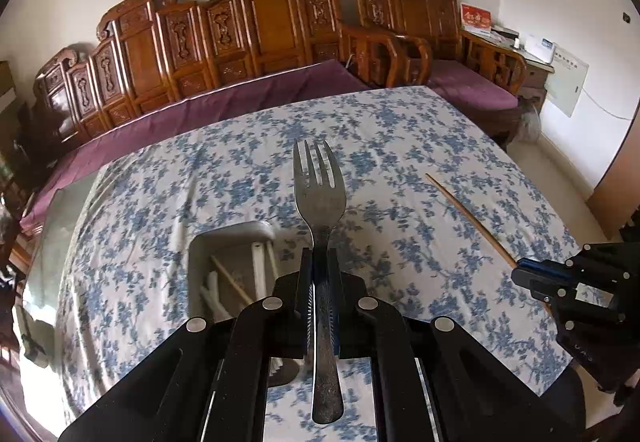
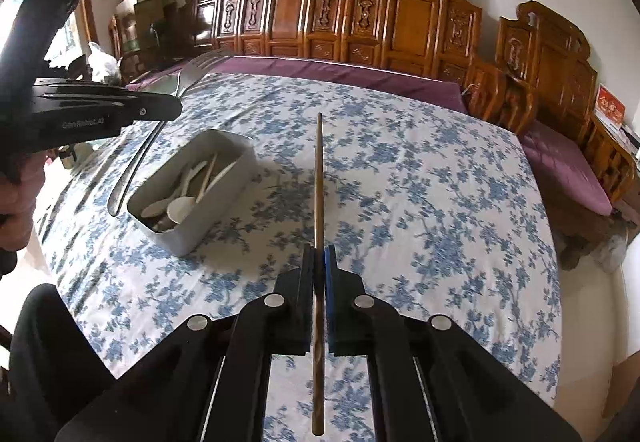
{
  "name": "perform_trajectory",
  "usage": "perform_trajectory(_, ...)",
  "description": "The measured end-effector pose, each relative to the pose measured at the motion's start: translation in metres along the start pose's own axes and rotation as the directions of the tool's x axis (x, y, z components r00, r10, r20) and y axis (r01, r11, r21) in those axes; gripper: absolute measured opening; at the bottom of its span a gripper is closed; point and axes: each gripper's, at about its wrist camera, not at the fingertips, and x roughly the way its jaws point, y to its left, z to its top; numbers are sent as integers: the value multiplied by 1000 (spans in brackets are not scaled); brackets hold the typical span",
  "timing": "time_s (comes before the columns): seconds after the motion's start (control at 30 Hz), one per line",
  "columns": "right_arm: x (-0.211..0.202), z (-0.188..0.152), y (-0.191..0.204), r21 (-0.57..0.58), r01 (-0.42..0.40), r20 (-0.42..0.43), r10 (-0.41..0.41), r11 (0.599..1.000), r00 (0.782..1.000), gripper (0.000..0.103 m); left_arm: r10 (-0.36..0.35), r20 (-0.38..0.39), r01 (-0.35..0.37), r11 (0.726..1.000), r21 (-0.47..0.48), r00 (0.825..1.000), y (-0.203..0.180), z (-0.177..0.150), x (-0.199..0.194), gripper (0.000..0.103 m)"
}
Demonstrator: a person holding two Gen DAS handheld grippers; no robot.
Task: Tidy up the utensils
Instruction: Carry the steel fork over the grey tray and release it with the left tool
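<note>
Utensils are split between the two hands and a tray. Seen from the left wrist, the left tongs (image 1: 320, 274) are clamped tight on a metal fork (image 1: 320, 210), gripping it partway along the handle; the tines point away toward the carved wooden bench (image 1: 240, 34) with its purple cushion (image 1: 208, 106), and the handle's end sticks back toward the camera between the black arms. The fork is lifted clear of the desk (image 1: 400, 130), which wears a white cloth with a blue flower print. Below and left of the fork stands a grey rectangular tray (image 1: 224, 238); white plastic pieces and one wooden stick lie in it. At the right edge the right tongs (image 1: 524, 276) come in from the side, pinching a wooden chopstick (image 1: 468, 216) that slants up and to the left above the cloth.

From the right wrist, the right tongs (image 2: 320, 266) are shut on the same chopstick (image 2: 319, 178), which runs straight out ahead from between the blue pads, its far tip over the middle of the desk (image 2: 440, 182) and its near end reaching back under the camera. To the left sits the tray (image 2: 188, 238), holding several white plastic spoons (image 2: 182, 206). Farther left the left tongs (image 2: 172, 108), borne by a hand (image 2: 16, 202) at the frame's edge, hold the fork (image 2: 188, 78) above the tray's far side, tines up and away, handle curving down beside the tray's left wall.
</note>
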Motion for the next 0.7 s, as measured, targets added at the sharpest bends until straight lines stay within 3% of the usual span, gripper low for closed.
perform_trajectory(0.37, 27, 16, 34, -27, -52, -10, 52, 998, 999, 6, 50, -40, -51, 998, -35, 998, 52, -12, 22, 6)
perform_trajectory(0.7, 61, 27, 54, -26, -96, -33, 95, 995, 995, 6, 61, -96, -66, 996, -54, 994, 84, -22, 65, 6)
